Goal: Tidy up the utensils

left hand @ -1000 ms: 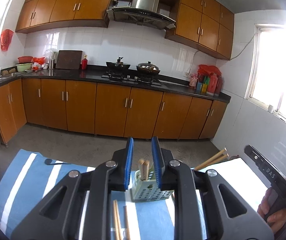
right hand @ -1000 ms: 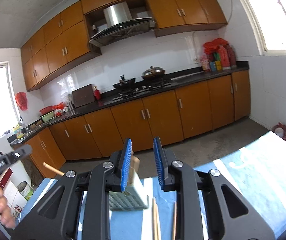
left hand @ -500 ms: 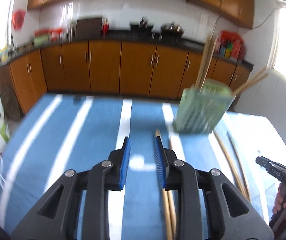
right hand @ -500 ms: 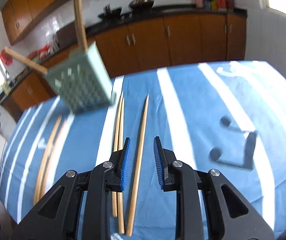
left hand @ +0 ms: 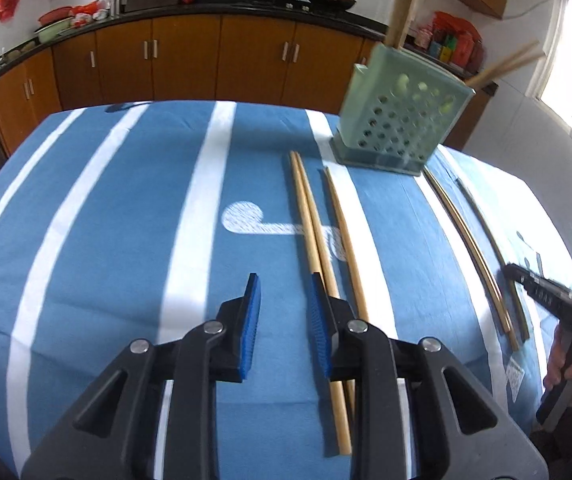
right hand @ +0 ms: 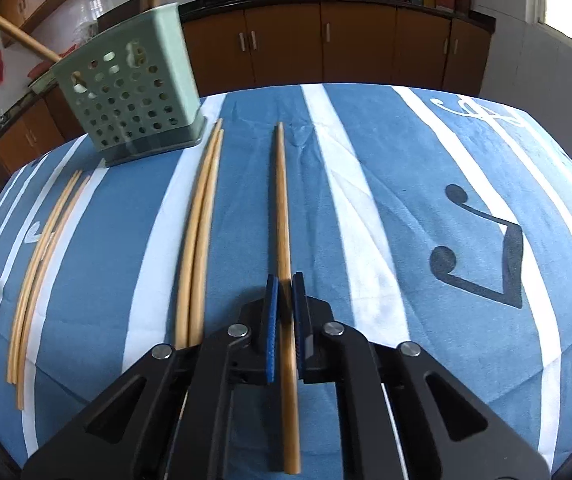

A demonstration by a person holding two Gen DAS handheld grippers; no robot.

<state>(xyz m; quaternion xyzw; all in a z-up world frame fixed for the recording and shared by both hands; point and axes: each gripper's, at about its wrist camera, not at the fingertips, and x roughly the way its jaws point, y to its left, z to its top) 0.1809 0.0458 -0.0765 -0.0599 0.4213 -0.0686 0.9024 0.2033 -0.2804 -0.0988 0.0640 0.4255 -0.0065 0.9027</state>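
A pale green perforated utensil holder [left hand: 402, 120] stands on the blue striped cloth [left hand: 106, 216] with chopsticks sticking out of it; it also shows in the right wrist view [right hand: 134, 92]. Several wooden chopsticks lie on the cloth. My right gripper [right hand: 282, 300] is shut on a single chopstick [right hand: 282, 208] that lies on the cloth. A pair of chopsticks [right hand: 200, 220] lies left of it. My left gripper [left hand: 284, 304] is open and empty, low over the cloth, its right finger beside a pair of chopsticks [left hand: 312, 232].
More chopsticks lie at the cloth's edge [left hand: 470, 244], also in the right wrist view [right hand: 42, 248]. The other hand-held gripper shows at the right [left hand: 566, 308]. Kitchen cabinets [left hand: 190, 56] and a counter stand behind the table.
Both grippers have tilted down from facing the kitchen to low over the cloth. The right gripper has shut on a single chopstick. The left stays open.
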